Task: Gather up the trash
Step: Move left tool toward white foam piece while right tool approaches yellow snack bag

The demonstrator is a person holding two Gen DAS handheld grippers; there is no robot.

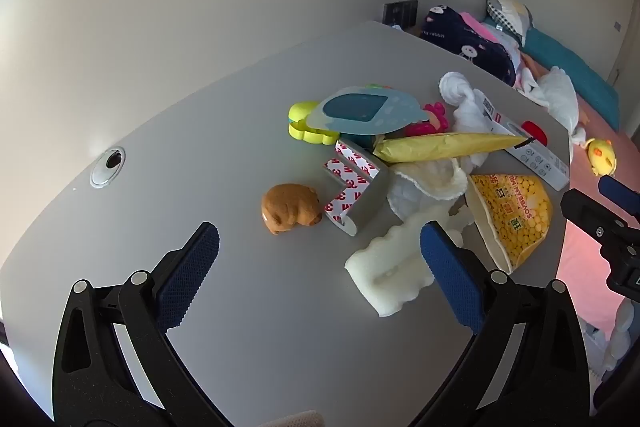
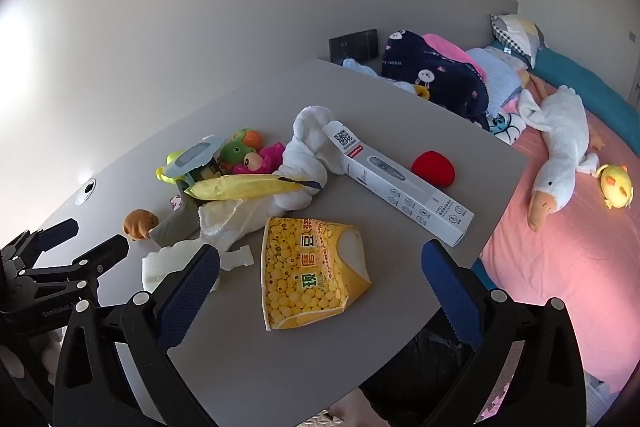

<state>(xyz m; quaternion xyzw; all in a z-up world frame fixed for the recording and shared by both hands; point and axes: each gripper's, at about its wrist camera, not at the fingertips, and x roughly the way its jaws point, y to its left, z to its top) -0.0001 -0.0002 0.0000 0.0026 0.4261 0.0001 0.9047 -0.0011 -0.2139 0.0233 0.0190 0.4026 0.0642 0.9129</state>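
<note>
Both the left gripper [image 1: 320,255] and right gripper [image 2: 320,277] gape wide and empty: between the right's fingers lies the yellow snack bag [image 2: 312,271], while only the left view shows the white foam scrap [image 1: 386,271] touching its right finger.

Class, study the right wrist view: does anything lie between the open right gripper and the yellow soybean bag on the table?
Nothing visible does. The right gripper hangs open just above the yellow soybean bag, which lies flat on the grey table, apart from the white box.
</note>
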